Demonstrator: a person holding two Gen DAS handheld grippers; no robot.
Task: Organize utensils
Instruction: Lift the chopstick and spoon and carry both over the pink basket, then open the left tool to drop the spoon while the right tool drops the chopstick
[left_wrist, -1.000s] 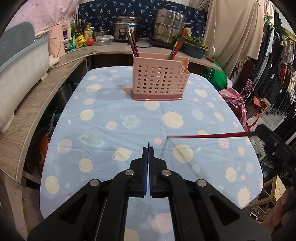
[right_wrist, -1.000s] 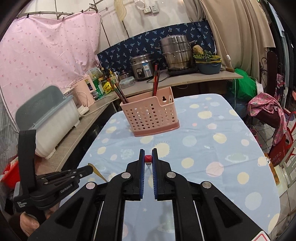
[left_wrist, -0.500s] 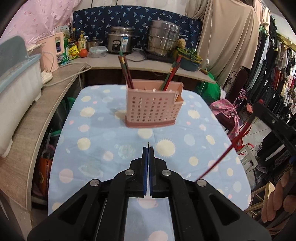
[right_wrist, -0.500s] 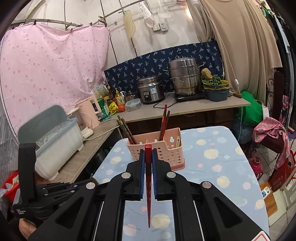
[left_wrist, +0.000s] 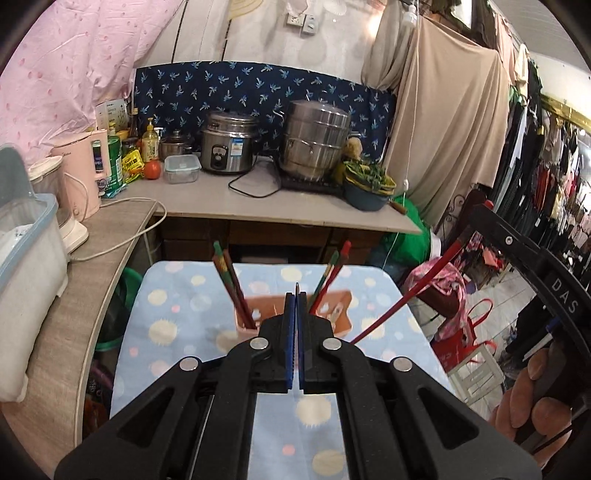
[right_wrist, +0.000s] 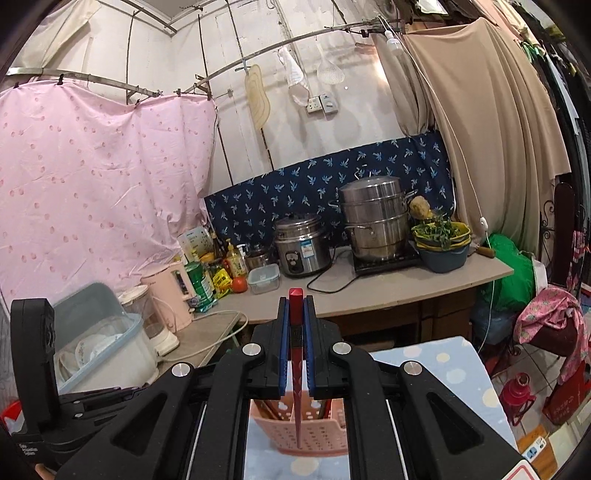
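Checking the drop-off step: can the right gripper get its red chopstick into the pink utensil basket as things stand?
Probably yes. The right gripper is shut on the red chopstick, tip down above the pink utensil basket; nothing blocks the way.

We see a pink holder (left_wrist: 340, 323), a red chopstick (right_wrist: 296, 354), and a pale-blue tablecloth (left_wrist: 177, 306) with cream dots

Pink curtain (right_wrist: 92, 184) on rail, navy patterned cloth (left_wrist: 236, 96) behind counter (left_wrist: 280, 206), beige drape (right_wrist: 487, 110) right.

Black claw (left_wrist: 295, 295) arms, blue ribbed pads (left_wrist: 291, 332), silver round screws, white lettering, perhaps "DAS"
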